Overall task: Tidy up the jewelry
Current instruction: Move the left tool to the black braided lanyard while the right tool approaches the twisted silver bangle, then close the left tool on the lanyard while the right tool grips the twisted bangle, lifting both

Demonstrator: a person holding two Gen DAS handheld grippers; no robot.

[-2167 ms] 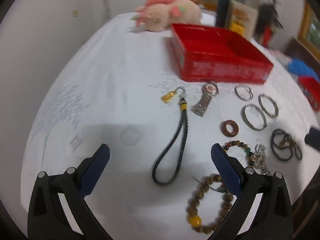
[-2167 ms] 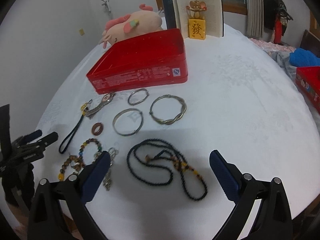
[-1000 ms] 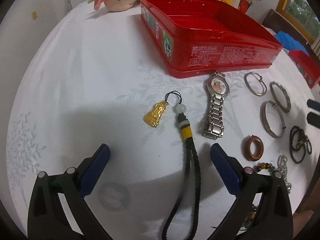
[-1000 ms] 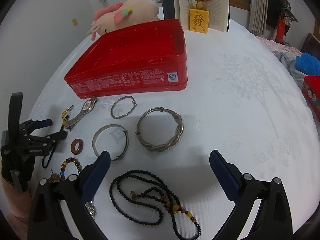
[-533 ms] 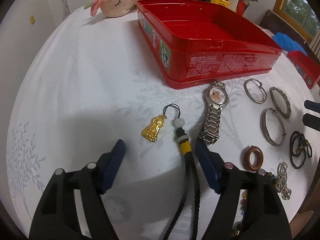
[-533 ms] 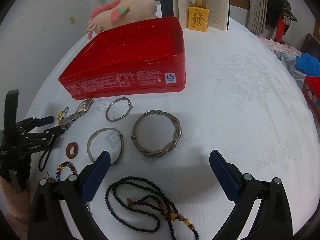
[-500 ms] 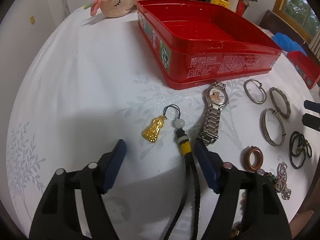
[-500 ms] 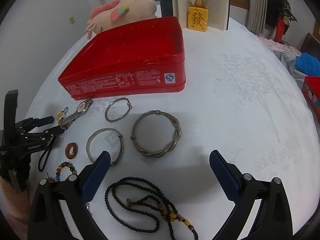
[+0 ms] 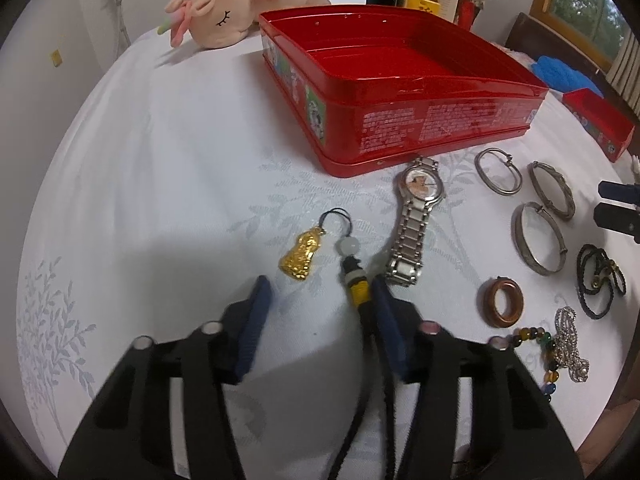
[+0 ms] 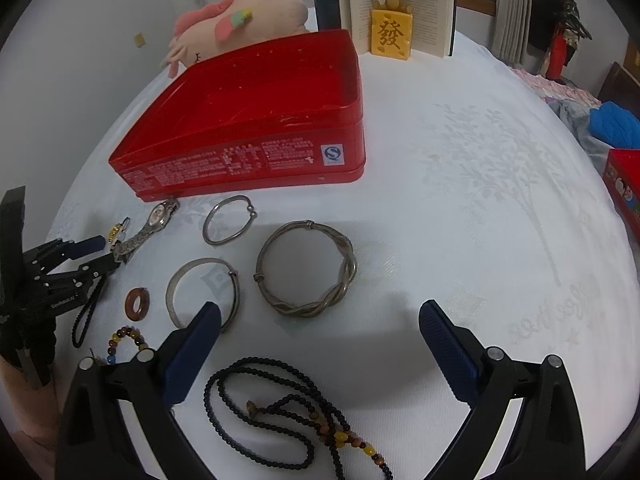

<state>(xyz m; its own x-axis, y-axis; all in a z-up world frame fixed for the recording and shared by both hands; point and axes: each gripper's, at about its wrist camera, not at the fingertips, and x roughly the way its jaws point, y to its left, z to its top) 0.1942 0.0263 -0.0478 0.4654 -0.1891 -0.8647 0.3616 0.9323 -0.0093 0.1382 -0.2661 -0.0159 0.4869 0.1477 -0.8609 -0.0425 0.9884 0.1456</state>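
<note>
My left gripper (image 9: 320, 290) is low over the white cloth, jaws partly closed around the black braided cord keychain (image 9: 358, 292) with its gold charm (image 9: 301, 257); the right pad touches the cord. A silver watch (image 9: 416, 216) lies just right. The empty red tin (image 9: 392, 92) stands behind. My right gripper (image 10: 320, 320) is open and empty, above a twisted silver bangle (image 10: 306, 268), a black bead necklace (image 10: 280, 408) and a plain bangle (image 10: 202, 292).
A thin bangle (image 10: 228, 220), brown ring (image 10: 137, 303) and bead bracelet (image 10: 124, 338) lie on the cloth. A plush toy (image 9: 248, 0) and open book (image 10: 396, 8) stand behind the tin. A second red box (image 10: 624, 188) sits far right.
My left gripper has moved forward and down to the keychain and its jaws have narrowed around the cord. My right gripper has drifted slightly forward and stays open.
</note>
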